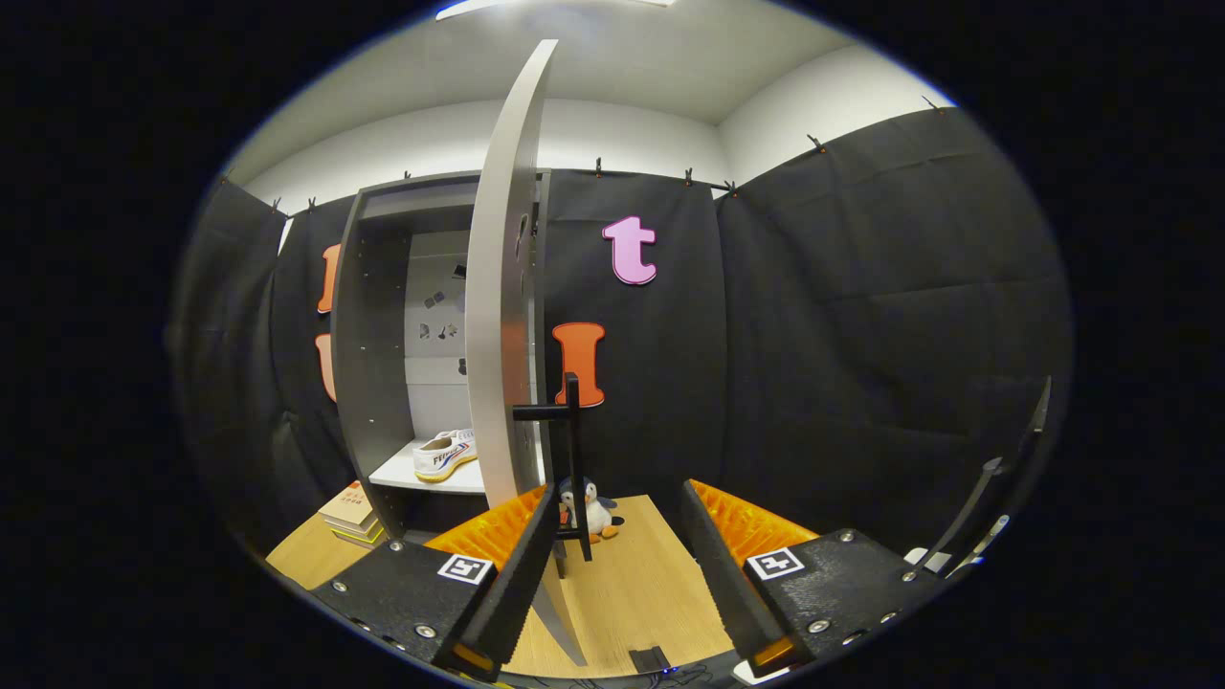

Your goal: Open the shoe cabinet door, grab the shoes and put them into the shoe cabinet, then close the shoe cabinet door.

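The grey shoe cabinet (pixel 375 364) stands open against the booth wall. On its white lower shelf (pixel 402 474) lies a white shoe (pixel 443 455) with a yellowish sole. The cabinet door (pixel 498 316) is swung out towards me and I see it edge-on. Its black bar handle (pixel 570 450) stands just ahead of my left finger. My gripper (pixel 619 496) is open and low over the wooden table; the door's lower edge and the handle lie between the fingers, close to the left finger (pixel 522 565). Nothing is pressed by both fingers.
A small penguin plush (pixel 598 512) sits on the wooden table (pixel 641 584) beyond the handle. A stack of books (pixel 349 517) lies left of the cabinet's foot. A thin dark stand (pixel 995 507) leans at the right.
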A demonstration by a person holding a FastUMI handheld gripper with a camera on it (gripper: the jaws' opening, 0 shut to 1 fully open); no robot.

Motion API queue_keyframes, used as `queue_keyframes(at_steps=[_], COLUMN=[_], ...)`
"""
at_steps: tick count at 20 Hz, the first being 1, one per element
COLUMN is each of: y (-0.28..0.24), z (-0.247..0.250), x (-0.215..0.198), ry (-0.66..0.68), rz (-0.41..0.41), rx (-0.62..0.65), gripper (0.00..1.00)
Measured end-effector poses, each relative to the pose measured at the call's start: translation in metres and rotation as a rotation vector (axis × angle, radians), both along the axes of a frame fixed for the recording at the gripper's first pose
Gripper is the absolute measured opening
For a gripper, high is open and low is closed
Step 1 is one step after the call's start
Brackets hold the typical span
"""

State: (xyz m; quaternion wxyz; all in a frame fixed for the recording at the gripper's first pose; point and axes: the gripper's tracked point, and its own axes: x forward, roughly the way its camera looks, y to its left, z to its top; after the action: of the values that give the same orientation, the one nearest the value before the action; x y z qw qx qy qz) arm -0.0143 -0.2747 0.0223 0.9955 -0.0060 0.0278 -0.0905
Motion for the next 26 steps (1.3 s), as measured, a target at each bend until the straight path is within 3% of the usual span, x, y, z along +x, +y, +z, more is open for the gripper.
queue_keyframes(at_steps=[5, 18, 26], y=[0.014, 0.130, 0.177], z=[0.005, 0.000, -0.004], x=[-0.001, 0.013, 0.031], ry=[-0.008, -0.048, -0.049], rz=[0.008, 0.288, 0.388], rx=[-0.082, -0.008, 0.013], gripper=[0.80, 0.80, 0.81])
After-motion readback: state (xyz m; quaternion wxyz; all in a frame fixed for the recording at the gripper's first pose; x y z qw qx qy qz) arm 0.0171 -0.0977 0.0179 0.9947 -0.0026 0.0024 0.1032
